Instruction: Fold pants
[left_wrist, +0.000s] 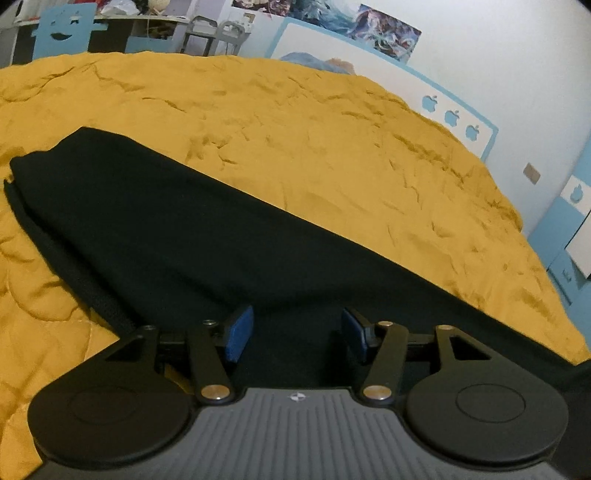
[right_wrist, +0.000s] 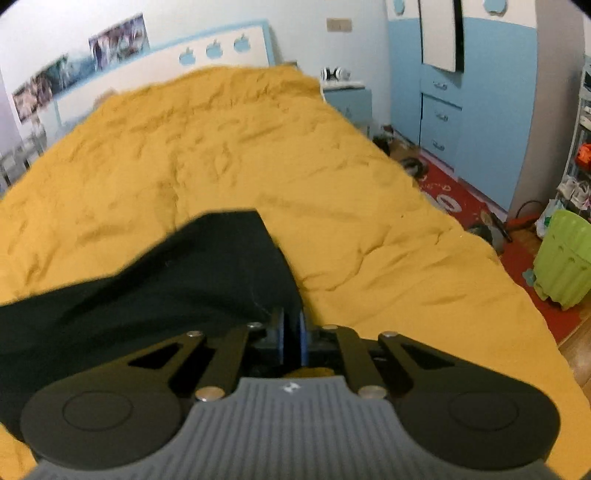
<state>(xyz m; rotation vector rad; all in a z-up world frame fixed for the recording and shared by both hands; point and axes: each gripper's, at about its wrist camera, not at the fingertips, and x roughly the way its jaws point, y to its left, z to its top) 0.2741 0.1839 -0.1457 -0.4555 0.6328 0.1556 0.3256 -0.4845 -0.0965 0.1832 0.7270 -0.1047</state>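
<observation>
Jaws differ between the two hands: the left gripper (left_wrist: 297, 334) stands wide, its blue pads (left_wrist: 240, 332) well apart with black cloth showing in the gap between them, gripping nothing; the right gripper (right_wrist: 291, 334) is pinched nearly together on a fold of the pants (right_wrist: 177, 280), cloth bunched right at the pad tips.

In the left view the pants (left_wrist: 177, 236) lie as a long black band across the yellow bedspread (left_wrist: 332, 147), running from a squared end at far left down under the gripper and off toward the lower right. Their upper edge is a clean, nearly straight line; the lower left edge shows a ribbed strip (a waistband or a seam, I cannot tell which).

In the right view a squared corner of the pants points up the bed, its right edge dropping steeply to the pads, and the cloth spreads away to the left.

Beyond the pants the bedspread (right_wrist: 369, 221) is wrinkled but bare up to the headboard (right_wrist: 166, 62). Right of the bed sit a red rug (right_wrist: 517, 251) and a green bin (right_wrist: 563, 266).
</observation>
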